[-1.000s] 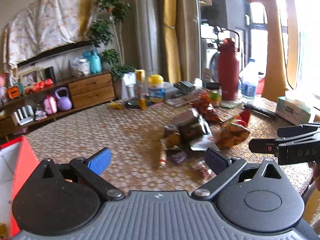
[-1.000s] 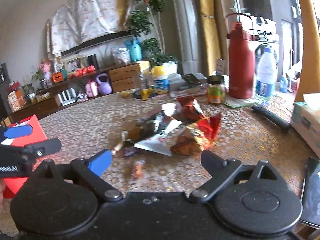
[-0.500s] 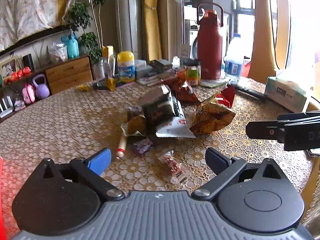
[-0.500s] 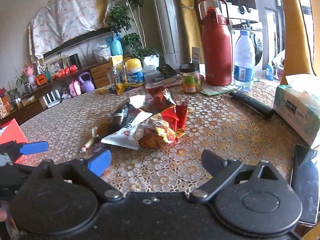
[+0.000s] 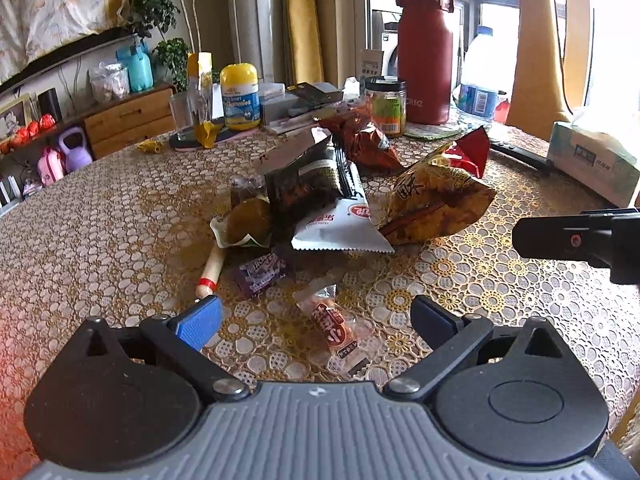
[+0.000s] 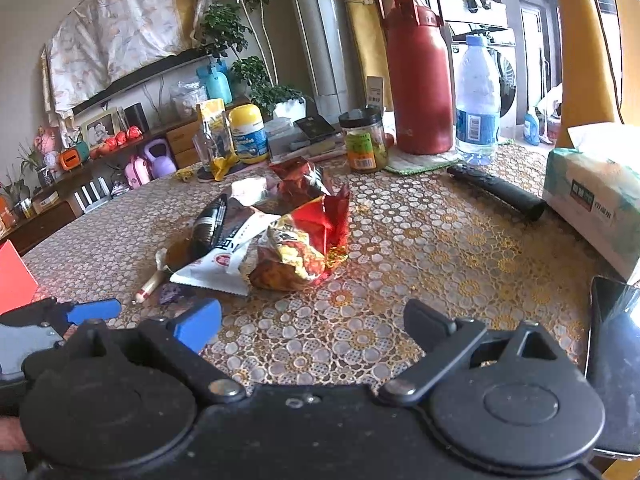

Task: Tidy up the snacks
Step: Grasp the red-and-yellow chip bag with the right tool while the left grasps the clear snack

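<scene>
A pile of snacks lies mid-table: a black-and-white packet (image 5: 320, 200), a red-and-gold chip bag (image 5: 436, 196), a dark red bag (image 5: 360, 140), a purple candy (image 5: 260, 272), a sausage stick (image 5: 212, 268) and a small red-wrapped candy (image 5: 334, 330). My left gripper (image 5: 316, 320) is open and empty, with the small candy between its fingers. My right gripper (image 6: 312, 320) is open and empty, just short of the chip bag (image 6: 304, 248). The packet (image 6: 224, 248) lies left of it.
A red thermos (image 6: 418, 76), water bottle (image 6: 478, 104), jar (image 6: 364, 140), yellow-capped bottle (image 6: 248, 134), black remote (image 6: 496, 192), tissue box (image 6: 592, 192) and phone (image 6: 612, 368) ring the table's far and right side. A red box corner (image 6: 14, 276) shows at left.
Both grippers have moved forward toward the snack pile, which now looks larger. The small red candy has come between the left fingers. Both stay open.
</scene>
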Demonstrator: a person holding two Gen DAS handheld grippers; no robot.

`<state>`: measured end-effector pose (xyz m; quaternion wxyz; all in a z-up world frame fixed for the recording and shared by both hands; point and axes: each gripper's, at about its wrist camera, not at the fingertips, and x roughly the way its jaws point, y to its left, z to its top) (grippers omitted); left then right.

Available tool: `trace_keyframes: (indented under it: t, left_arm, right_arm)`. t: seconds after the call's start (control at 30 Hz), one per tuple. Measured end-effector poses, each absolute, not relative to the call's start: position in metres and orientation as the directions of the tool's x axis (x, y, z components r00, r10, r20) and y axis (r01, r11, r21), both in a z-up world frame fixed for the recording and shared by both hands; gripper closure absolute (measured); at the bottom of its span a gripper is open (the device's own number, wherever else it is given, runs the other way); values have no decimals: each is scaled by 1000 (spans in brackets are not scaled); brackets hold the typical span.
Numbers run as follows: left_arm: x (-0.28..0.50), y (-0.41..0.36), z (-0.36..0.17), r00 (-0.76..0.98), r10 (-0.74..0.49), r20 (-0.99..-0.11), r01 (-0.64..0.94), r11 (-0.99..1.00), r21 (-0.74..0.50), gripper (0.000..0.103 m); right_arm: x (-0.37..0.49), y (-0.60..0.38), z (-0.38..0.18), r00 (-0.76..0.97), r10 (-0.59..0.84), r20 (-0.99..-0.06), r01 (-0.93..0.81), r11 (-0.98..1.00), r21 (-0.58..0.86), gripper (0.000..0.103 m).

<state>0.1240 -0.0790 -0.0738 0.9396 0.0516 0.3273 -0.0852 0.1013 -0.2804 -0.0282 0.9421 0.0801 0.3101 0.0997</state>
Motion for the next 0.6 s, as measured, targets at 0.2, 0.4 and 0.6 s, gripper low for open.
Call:
trace_keyframes:
  t: [0.2, 0.4, 0.6]
  left_arm:
    - [131, -81, -79, 758, -139, -638, 194, 981, 17, 6]
    - [139, -85, -85, 733, -143, -665, 201, 980, 10, 30]
    - [137, -86, -86, 738, -159, -656, 208, 978, -3, 42]
  right_arm:
    - [114, -276, -30, 790, 237, -565, -141, 968, 208, 5]
    - [139, -267, -32, 788, 242, -566, -149, 967, 206, 5]
    - [165, -262, -33, 786, 244, -568, -144, 966, 216, 5]
